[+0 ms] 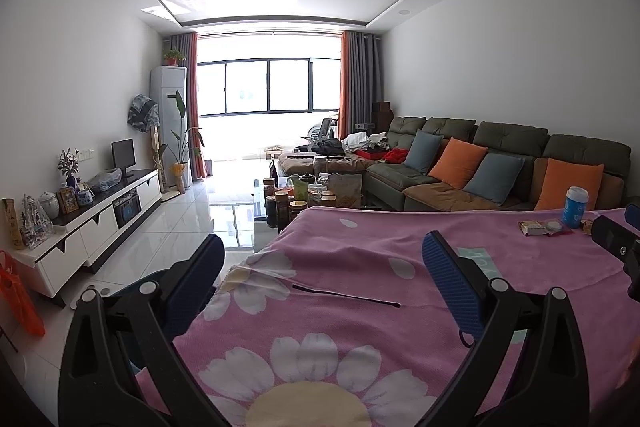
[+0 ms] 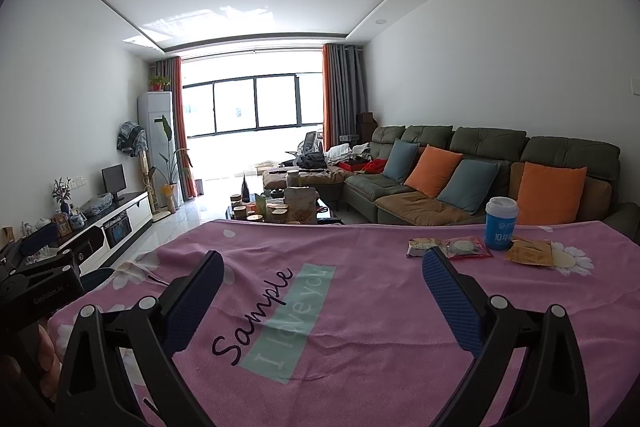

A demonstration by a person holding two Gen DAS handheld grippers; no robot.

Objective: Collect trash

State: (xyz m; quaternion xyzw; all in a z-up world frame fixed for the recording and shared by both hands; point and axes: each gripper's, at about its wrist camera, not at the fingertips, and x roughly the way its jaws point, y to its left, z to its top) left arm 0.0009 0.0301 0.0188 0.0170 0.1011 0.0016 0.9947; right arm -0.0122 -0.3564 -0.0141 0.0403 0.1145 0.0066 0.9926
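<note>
Both the left gripper [image 1: 320, 259] and right gripper [image 2: 322, 277] hover with jaws spread wide and empty above the pink flowered cloth [image 2: 360, 327], while the trash wrappers [image 2: 468, 247] lie on its far right beside a blue cup [image 2: 501, 223].

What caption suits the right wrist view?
Open right tool over a pink cloth, facing wrappers and a blue cup.

Wrapper [image 2: 425, 247] print: too small to read.
Cup [image 2: 501, 223] base: hidden behind packets [image 2: 468, 247].
Orange bag [image 1: 18, 293]: cut off at the edge.
</note>
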